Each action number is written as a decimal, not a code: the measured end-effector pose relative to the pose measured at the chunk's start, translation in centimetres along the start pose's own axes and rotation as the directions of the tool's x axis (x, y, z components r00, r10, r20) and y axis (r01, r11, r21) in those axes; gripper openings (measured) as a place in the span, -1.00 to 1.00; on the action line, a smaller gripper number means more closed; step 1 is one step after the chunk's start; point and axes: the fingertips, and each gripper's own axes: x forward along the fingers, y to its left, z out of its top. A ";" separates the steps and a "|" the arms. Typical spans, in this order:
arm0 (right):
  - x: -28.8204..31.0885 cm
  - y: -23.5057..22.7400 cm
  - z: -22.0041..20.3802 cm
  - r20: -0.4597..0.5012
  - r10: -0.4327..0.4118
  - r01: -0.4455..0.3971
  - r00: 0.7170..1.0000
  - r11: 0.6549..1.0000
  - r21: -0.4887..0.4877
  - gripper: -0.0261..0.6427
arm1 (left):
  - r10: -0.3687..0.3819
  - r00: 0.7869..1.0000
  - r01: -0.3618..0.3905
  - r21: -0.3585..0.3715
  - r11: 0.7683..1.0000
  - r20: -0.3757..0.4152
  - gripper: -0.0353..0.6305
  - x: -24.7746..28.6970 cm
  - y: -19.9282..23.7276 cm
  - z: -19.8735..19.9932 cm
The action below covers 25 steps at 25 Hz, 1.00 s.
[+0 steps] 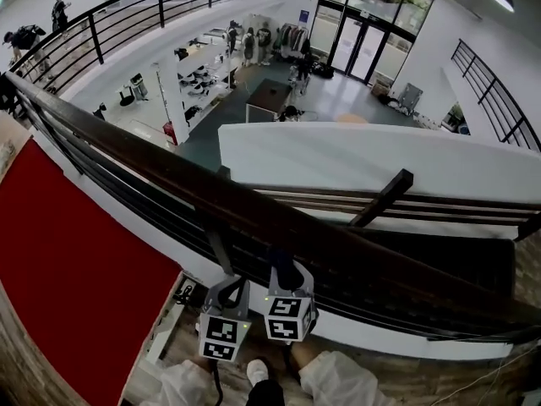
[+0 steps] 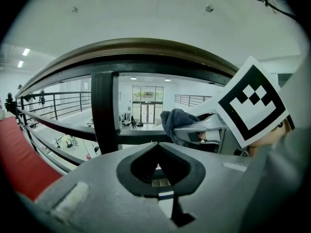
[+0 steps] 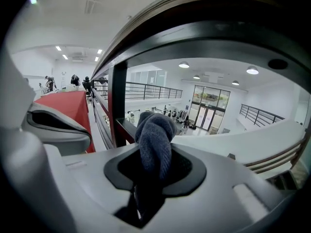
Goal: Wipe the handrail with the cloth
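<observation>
Down below the rail, the bunched blue-grey knitted cloth (image 3: 155, 140) pokes up from the fingers of the right gripper (image 3: 154, 166), which are clenched tight on it, with a fat wad of fabric free at the top. Above it arches the long dark-brown wooden handrail (image 3: 194, 13), and the cloth looks clear of it, no contact showing in either gripper view. Just beside, the left gripper (image 2: 158, 165) has its fingers pressed together on nothing, idling next to its partner. From the head view both tools hang low on the person's side of the railing, near a black metal post (image 3: 117, 106), with a red floor covering (image 1: 59, 252) off to the left. My read: the wipe isn't under way. The cloth must rise onto the rail top, then run its whole length; no cleaned stretch can be made out.
</observation>
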 end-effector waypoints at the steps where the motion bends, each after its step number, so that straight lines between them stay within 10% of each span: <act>1: -0.4 -0.4 -0.1 -0.001 -0.006 0.006 1.000 1.000 0.007 -0.62 | -0.009 1.000 0.009 0.003 1.000 0.000 -0.89 0.1 -0.5 0.1; 25: -9.9 -14.9 -8.7 -0.007 -0.106 0.106 0.994 0.986 0.131 -0.62 | -0.073 0.997 0.073 0.036 0.997 -0.008 -0.89 4.5 -16.1 2.0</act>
